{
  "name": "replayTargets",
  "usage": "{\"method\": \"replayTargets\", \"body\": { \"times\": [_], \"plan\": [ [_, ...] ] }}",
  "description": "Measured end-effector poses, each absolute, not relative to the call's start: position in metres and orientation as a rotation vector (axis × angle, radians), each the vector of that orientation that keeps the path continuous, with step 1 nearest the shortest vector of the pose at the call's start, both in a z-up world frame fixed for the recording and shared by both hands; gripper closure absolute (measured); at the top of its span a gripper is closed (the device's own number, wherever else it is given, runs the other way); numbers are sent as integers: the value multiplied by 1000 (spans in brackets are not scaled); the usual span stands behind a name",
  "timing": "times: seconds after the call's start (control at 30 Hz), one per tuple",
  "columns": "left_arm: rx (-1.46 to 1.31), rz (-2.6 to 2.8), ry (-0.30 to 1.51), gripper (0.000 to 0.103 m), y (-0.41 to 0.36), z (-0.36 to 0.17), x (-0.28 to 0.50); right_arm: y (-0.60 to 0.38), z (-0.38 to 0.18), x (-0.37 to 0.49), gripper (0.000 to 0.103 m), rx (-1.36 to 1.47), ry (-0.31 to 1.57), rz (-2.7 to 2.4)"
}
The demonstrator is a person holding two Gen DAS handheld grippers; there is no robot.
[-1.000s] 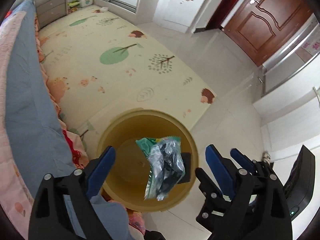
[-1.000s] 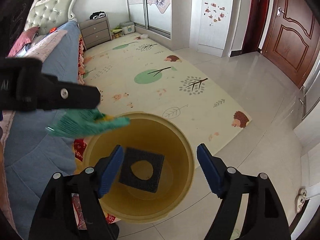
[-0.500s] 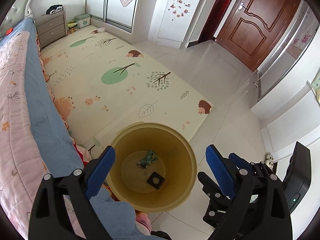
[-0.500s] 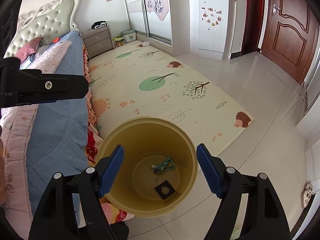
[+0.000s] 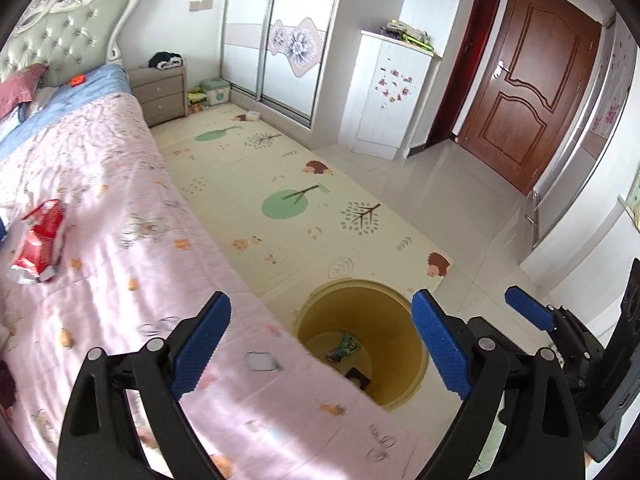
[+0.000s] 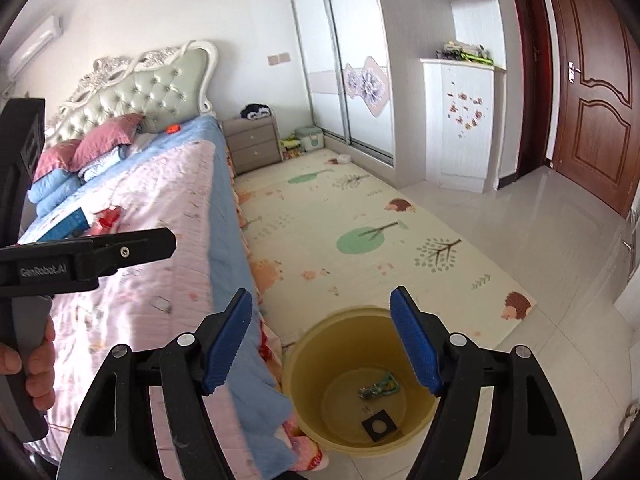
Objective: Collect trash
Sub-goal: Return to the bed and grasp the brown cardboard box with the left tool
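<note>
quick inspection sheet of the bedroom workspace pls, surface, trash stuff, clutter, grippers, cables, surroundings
surface: bed with a pink quilt; play mat on tiled floor beside it
job's things: yellow bin on the floor by the bed, holding a green wrapper and a black square piece; red snack bag lying on the quilt, not yet collected
clutter: small white scrap on the quilt; blue flat item near the pillows
grippers: left gripper open, empty, over the bed edge; right gripper open, empty, above the bin
cables: nothing seen
surroundings: nightstand, sliding wardrobe, wooden door
</note>
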State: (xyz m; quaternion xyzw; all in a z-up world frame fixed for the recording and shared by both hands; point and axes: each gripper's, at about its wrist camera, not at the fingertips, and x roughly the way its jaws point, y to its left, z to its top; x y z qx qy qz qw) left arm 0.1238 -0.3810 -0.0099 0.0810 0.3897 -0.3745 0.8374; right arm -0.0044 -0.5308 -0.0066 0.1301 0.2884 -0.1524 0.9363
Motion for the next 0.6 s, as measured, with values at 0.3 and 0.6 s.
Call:
{"method": "replayTargets", "body": {
  "times": [0.3, 0.6],
  "plan": [
    [145, -526, 585, 6, -221, 44, 111, -418, 33, 27, 33, 196, 479, -47],
    [243, -306, 545, 4, -93, 29, 99, -306, 42, 59, 19, 113, 427, 172]
  ]
}}
